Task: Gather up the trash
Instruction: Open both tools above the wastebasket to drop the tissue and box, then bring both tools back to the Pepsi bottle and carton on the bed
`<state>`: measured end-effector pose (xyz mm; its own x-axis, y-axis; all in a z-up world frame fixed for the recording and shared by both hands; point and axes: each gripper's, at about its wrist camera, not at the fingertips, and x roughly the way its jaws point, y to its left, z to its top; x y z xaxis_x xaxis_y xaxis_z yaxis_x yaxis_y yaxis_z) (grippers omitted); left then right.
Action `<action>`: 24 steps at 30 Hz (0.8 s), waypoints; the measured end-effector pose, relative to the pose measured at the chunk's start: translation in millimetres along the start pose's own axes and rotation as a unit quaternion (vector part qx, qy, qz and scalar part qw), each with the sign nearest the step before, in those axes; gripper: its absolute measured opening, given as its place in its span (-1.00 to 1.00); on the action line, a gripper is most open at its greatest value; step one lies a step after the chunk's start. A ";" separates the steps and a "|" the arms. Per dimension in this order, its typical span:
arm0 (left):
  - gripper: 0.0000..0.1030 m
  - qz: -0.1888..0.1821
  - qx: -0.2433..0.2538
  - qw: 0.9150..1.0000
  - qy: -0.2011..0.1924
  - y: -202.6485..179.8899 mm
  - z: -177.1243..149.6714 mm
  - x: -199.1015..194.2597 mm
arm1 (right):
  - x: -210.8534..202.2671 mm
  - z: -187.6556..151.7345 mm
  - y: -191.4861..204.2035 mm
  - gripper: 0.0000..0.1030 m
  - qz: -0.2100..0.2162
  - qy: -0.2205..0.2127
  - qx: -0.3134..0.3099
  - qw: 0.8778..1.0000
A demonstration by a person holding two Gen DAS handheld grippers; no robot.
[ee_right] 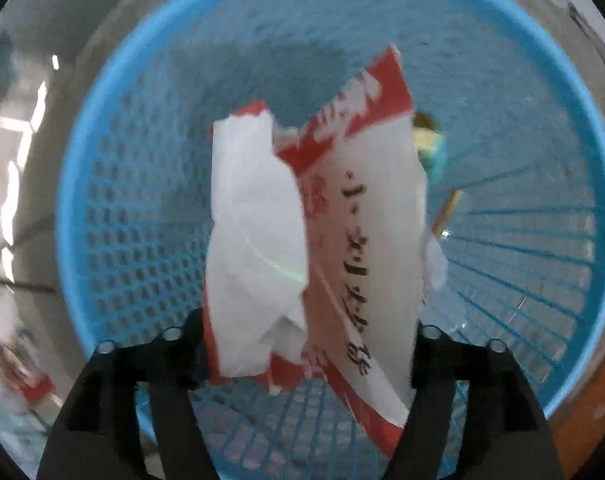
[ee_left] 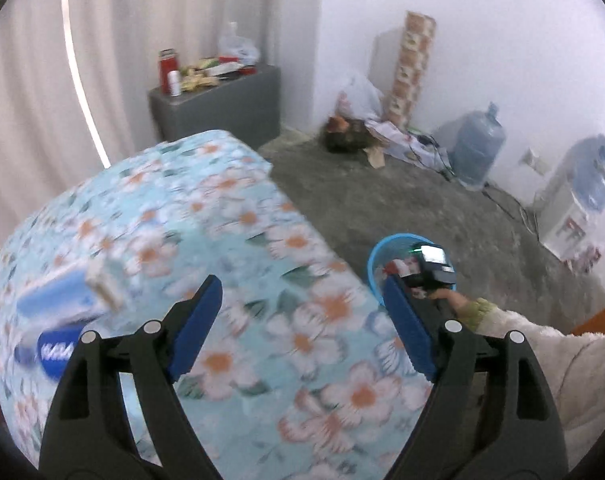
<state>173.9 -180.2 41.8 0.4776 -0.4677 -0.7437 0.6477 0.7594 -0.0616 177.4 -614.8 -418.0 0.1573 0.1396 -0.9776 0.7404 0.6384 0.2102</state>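
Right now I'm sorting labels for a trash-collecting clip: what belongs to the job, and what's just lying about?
Job: torn red-and-white paper wrapper; blue plastic mesh basket; right claw.

Lying about: two large clear water bottles; grey cabinet; floral blue tablecloth.

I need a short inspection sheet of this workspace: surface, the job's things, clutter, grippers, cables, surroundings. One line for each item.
Surface: floral cloth covers the table; grey floor beside it.
Job's things: red-and-white wrapper with white tissue over the blue basket, which already holds small scraps; blue tube and blue round tin lie on the cloth.
Clutter: bags and a tall patterned box in the corner.
Grippers: left gripper open, empty; right gripper open, wrapper between its fingers, grip unclear.
Cables: dark cables along the wall.
Surroundings: curtain, grey cabinet loaded with items, water jug, dispenser.
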 end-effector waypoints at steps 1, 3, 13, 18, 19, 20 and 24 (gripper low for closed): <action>0.52 0.006 -0.004 1.000 -0.004 4.8 -2.8 -4.8 | -12.8 -2.3 -8.1 0.49 0.011 -0.011 0.021 1.000; 0.53 0.016 -0.010 1.000 -0.013 12.5 -11.0 -13.8 | -31.3 -8.6 -15.2 0.50 0.031 -0.024 0.034 0.999; 0.54 0.006 -0.038 0.999 -0.037 34.7 -37.3 -42.2 | -106.9 -55.5 -32.8 0.64 0.052 -0.104 0.062 0.991; 0.54 0.001 -0.043 0.998 -0.045 43.2 -50.3 -57.0 | -142.6 -61.3 -43.3 0.69 0.073 -0.146 0.081 0.983; 0.54 0.002 -0.044 0.998 -0.046 45.3 -52.8 -59.0 | -148.2 -61.9 -43.1 0.69 0.072 -0.154 0.084 0.982; 0.54 0.003 -0.046 0.998 -0.046 47.5 -54.8 -60.6 | -153.2 -62.5 -43.5 0.69 0.071 -0.160 0.088 0.981; 0.54 0.016 -0.055 0.997 -0.053 59.3 -63.1 -69.5 | -171.3 -68.4 -51.1 0.69 0.062 -0.186 0.099 0.976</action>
<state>141.6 -74.2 47.9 0.5603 -0.4836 -0.6724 0.5659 0.8164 -0.1157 67.9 -619.5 -261.1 0.4528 -0.1010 -0.8858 0.8066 0.4697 0.3588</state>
